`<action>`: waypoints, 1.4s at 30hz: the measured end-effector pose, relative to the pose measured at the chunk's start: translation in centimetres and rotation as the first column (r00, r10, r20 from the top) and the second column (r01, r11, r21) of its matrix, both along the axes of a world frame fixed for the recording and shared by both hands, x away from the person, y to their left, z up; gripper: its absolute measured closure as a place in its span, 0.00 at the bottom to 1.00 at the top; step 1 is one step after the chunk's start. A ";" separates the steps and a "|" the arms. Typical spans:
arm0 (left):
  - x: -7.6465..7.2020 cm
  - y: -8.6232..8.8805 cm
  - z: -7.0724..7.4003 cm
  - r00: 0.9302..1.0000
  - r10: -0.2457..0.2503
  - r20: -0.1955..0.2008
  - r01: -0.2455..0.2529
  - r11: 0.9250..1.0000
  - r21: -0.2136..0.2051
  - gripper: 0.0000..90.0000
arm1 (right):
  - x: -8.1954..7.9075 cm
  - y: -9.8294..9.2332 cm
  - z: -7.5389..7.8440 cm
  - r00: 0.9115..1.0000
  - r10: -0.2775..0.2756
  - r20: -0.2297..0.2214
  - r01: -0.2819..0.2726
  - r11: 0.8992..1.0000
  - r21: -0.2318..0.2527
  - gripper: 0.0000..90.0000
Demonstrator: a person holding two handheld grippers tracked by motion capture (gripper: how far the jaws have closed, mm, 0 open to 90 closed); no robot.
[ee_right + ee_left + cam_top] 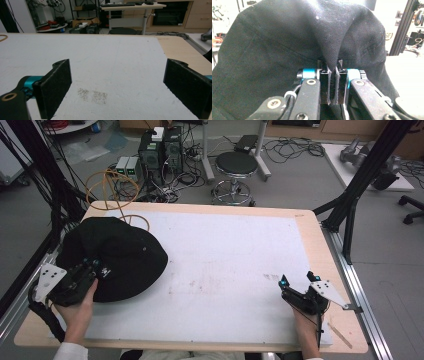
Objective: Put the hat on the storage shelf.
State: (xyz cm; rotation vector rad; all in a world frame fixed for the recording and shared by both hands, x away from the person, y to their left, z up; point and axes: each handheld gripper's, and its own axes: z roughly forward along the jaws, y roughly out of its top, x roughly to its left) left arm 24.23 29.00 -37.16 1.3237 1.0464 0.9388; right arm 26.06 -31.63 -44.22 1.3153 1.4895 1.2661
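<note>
- High view: a black bucket hat (112,255) lies on the white mat (225,270) at the left side of the bench (320,240). The left claw (95,270), held in the person's left hand (77,307), sits at the hat's near brim, touching the cloth. The right claw (299,284) rests on the mat near the right edge, well apart from the hat, in the right hand (305,325). Beyond the bench stand a round stool (236,167) and an orange cable coil (107,190) by the far left corner
- Left gripper view: here the grip itself is plain, which the high view cannot settle. The left claw (333,75) has its jaws drawn together on a pinched fold of the bucket hat (287,37), the black twill rising from between them and spreading over both sides
- Right gripper view: the right claw (117,82) stands with its jaws wide apart, nothing between them. Bare white mat (105,62) lies ahead, with a faint grey smudge (93,95) on it between the jaws
</note>
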 end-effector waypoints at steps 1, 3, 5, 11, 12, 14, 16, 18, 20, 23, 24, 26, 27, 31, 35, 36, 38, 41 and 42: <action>0.0 0.0 0.1 1.000 -0.002 0.004 0.002 1.000 0.002 0.95 | 0.1 0.0 0.0 1.000 0.000 0.005 0.000 1.000 -0.002 0.08; -0.1 -0.1 0.4 1.000 -0.002 0.016 0.002 1.000 0.006 0.95 | 0.2 0.0 0.0 1.000 -0.002 0.002 0.002 1.000 0.002 0.08; -0.2 -0.3 0.6 1.000 -0.003 0.028 0.002 1.000 0.008 0.95 | 0.3 -0.1 0.0 1.000 -0.002 -0.003 0.002 1.000 0.006 0.08; -0.7 -0.7 1.2 0.998 -0.001 0.060 0.000 1.000 0.010 0.95 | 0.3 0.0 0.0 1.000 0.003 -0.001 -0.003 1.000 0.003 0.08; -0.8 -0.8 1.3 0.998 0.000 0.070 -0.001 1.000 0.013 0.95 | 0.3 0.0 0.0 1.000 0.003 -0.003 -0.003 1.000 0.006 0.08; -0.9 -1.1 1.7 0.997 -0.015 0.081 0.012 0.999 0.042 0.95 | 0.3 0.0 0.0 1.000 0.004 -0.001 -0.004 1.000 0.005 0.08; -0.9 -1.3 1.9 0.996 -0.024 0.085 0.020 0.999 0.046 0.96 | 0.4 0.0 0.0 1.000 0.007 0.001 -0.007 1.000 0.004 0.08; -1.0 -1.4 2.0 0.995 -0.030 0.090 0.026 0.999 0.048 0.96 | 0.5 0.0 0.0 1.000 0.010 0.001 -0.010 1.000 0.002 0.08; -1.1 -1.9 2.6 0.993 -0.035 0.109 0.028 0.997 0.065 0.96 | 0.5 0.0 0.0 1.000 0.013 -0.001 -0.013 1.000 0.003 0.08; -1.2 -2.2 3.1 0.991 -0.035 0.129 0.025 0.997 0.079 0.96 | 0.7 0.1 0.0 1.000 0.020 0.001 -0.020 1.000 0.004 0.08; -1.3 -2.3 3.3 0.989 -0.037 0.141 0.026 0.997 0.079 0.96 | 0.8 0.1 0.0 1.000 0.022 0.003 -0.022 1.000 0.005 0.08; -1.3 -2.3 4.1 0.985 -0.034 0.171 0.021 0.997 0.072 0.96 | 1.0 0.1 -0.1 1.000 0.026 0.003 -0.026 1.000 0.005 0.08; -1.3 -2.3 4.1 0.985 -0.034 0.171 0.021 0.997 0.072 0.96 | 1.0 0.1 -0.1 1.000 0.026 0.003 -0.026 1.000 0.005 0.08; -1.2 -2.1 4.7 0.978 -0.023 0.208 0.009 0.998 0.067 0.95 | 1.3 0.2 -0.1 0.999 0.035 0.000 -0.035 0.999 0.014 0.08; -0.8 -1.5 5.4 0.970 -0.001 0.244 -0.009 0.999 0.042 0.96 | 1.5 0.3 -0.1 0.999 0.041 0.002 -0.041 0.999 0.010 0.08; -0.8 -1.5 5.4 0.970 -0.001 0.244 -0.009 0.999 0.042 0.95 | 1.5 0.3 -0.1 0.999 0.043 0.002 -0.043 0.999 0.012 0.08; -0.7 -1.3 5.9 0.967 0.000 0.256 -0.005 1.000 0.019 0.95 | 1.5 0.4 0.0 0.999 0.045 0.001 -0.045 0.999 0.008 0.08; -0.2 -1.1 6.6 0.961 0.006 0.277 -0.001 1.000 -0.016 0.95 | 1.5 0.5 0.0 0.999 0.046 0.004 -0.047 0.999 0.004 0.08; 0.2 -1.1 7.1 0.958 0.010 0.287 -0.004 1.000 -0.020 0.95 | 1.5 0.5 0.0 0.999 0.047 0.003 -0.047 0.999 0.006 0.08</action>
